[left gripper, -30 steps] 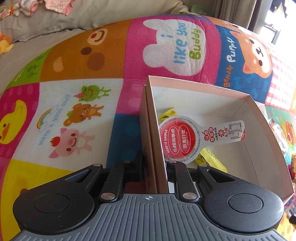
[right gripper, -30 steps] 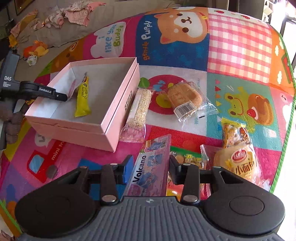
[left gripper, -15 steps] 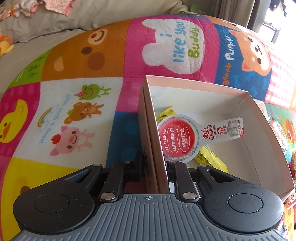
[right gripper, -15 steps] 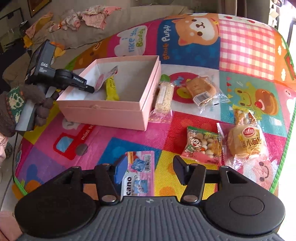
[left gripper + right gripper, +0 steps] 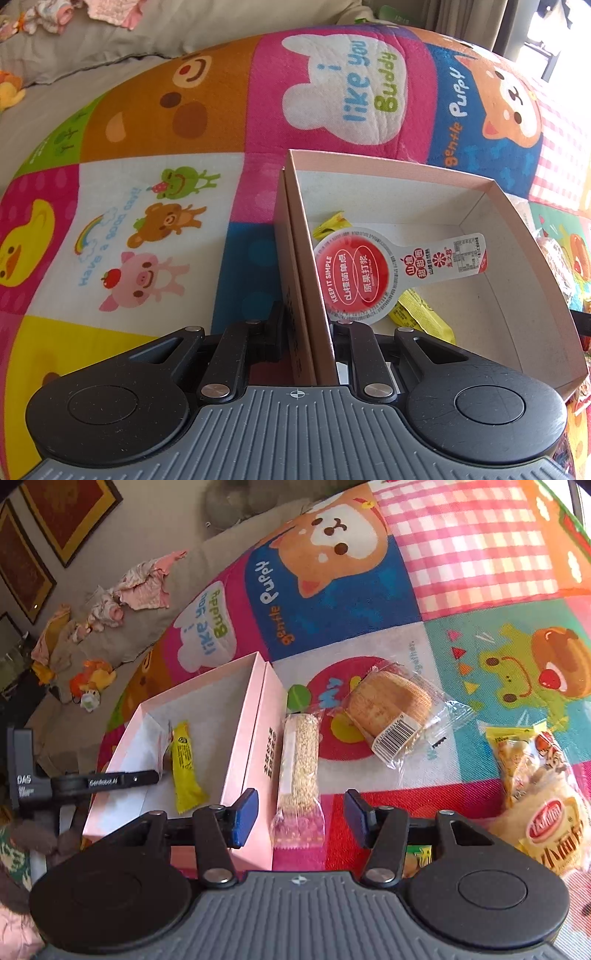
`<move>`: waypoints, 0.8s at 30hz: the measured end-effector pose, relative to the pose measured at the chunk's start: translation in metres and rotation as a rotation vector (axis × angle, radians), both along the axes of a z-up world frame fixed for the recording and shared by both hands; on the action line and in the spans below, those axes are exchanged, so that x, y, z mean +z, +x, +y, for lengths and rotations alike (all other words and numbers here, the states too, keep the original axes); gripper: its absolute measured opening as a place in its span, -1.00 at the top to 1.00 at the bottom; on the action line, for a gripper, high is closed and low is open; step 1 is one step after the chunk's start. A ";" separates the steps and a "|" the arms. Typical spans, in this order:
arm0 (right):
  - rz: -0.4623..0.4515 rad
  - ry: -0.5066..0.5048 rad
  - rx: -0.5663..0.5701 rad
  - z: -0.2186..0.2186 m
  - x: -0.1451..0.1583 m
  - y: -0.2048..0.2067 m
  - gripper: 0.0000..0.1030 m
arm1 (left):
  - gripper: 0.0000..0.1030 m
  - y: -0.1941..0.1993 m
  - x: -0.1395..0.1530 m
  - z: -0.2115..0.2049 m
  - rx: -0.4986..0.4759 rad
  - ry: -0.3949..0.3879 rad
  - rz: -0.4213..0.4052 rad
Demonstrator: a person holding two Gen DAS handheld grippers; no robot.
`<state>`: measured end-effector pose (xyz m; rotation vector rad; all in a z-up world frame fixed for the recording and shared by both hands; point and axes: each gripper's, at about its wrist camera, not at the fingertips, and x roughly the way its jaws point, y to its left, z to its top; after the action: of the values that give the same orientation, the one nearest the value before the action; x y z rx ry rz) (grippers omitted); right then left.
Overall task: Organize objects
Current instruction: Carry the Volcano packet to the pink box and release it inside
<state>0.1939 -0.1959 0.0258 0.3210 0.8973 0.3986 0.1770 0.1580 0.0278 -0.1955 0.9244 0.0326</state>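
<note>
The pink box (image 5: 255, 738) sat open on the cartoon play mat (image 5: 461, 554), its long side wall facing the snacks on the right. Inside it lay a yellow sachet (image 5: 184, 768); the left wrist view alone showed a second item over it, a round red-and-white lidded snack (image 5: 358, 277) with a long printed tab, leaning near the box's near wall.

The left hand-held gripper (image 5: 306, 332) was pinching that near wall (image 5: 310, 295), one finger outside and one inside the box. The right wrist view showed the same tool from the side, as a black arm reaching over the box's left edge.

Just beside the box's right wall, touching or nearly so, lay a sesame bar (image 5: 299, 764) in clear wrap, lengthwise along the box. The right hand-held gripper (image 5: 299, 816) hung over the bar's lower end with its blue-padded fingers (image 5: 245, 816) spread to either side; its jaws were closing, the bar between them but not yet pressed. The left pad stood in front of the box's side wall.

Only the right wrist view showed the rest: a wrapped round cake (image 5: 391, 701) beyond the bar, a yellow snack bag (image 5: 517, 760) and a bun pack (image 5: 550, 830) at far right, well apart from the box. Clothes (image 5: 140, 587) lay on the grey bedding past the mat.
</note>
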 end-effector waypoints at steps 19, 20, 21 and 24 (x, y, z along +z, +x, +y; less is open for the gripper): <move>-0.024 -0.201 -0.037 -0.029 0.001 -0.050 0.70 | 0.65 0.000 -0.001 0.000 0.007 -0.006 -0.007; -0.016 -0.177 -0.002 -0.032 0.004 -0.063 0.64 | 0.65 0.000 -0.001 0.000 0.009 -0.005 -0.006; -0.012 -0.165 0.021 -0.031 0.006 -0.072 0.40 | 0.65 0.000 -0.001 -0.001 0.010 -0.004 -0.006; -0.028 -0.198 0.122 -0.015 0.011 -0.109 -0.17 | 0.65 0.000 -0.001 0.000 0.014 -0.005 -0.008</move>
<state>0.0845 -0.2113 0.0368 0.0788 0.9236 0.4220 0.1769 0.1578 0.0264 -0.2070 0.9148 0.0427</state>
